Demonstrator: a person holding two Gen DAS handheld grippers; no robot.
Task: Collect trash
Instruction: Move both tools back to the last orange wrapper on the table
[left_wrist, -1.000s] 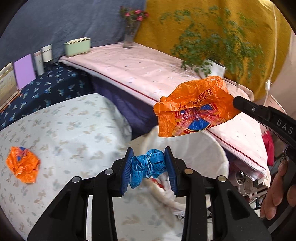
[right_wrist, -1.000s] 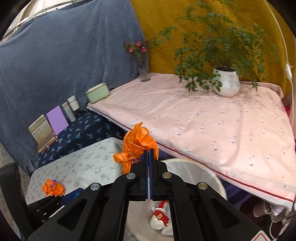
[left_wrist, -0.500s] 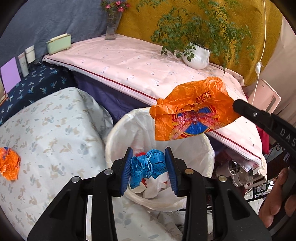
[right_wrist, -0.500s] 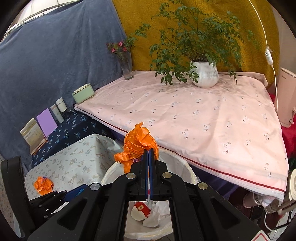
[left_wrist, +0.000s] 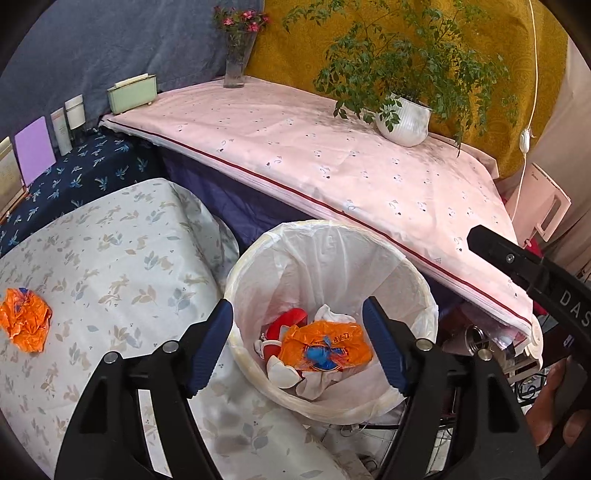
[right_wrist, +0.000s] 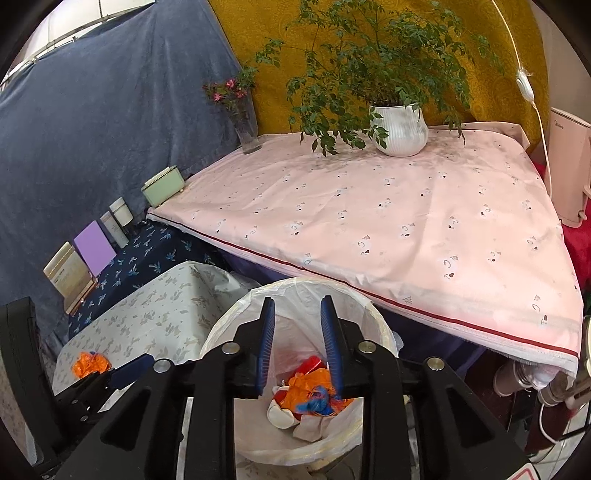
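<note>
Thin, see-through plastic liner (left_wrist: 325, 258) in bin; crinkly, shiny orange wrapper (left_wrist: 325, 349); soft cloth covers (left_wrist: 110, 251); smooth white ribbed pot (left_wrist: 404, 123); clear glass vase (left_wrist: 235, 66).

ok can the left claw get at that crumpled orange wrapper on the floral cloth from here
Probably yes: the left claw stands open and empty over the bin, and the orange wrapper lies alone on the floral cloth, with nothing between.

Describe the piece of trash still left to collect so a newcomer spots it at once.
Start at the white-lined bin. Beside it is the low table under a leaf-print cloth. The crumpled orange wrapper lies alone there, the only bright thing on it.
</note>
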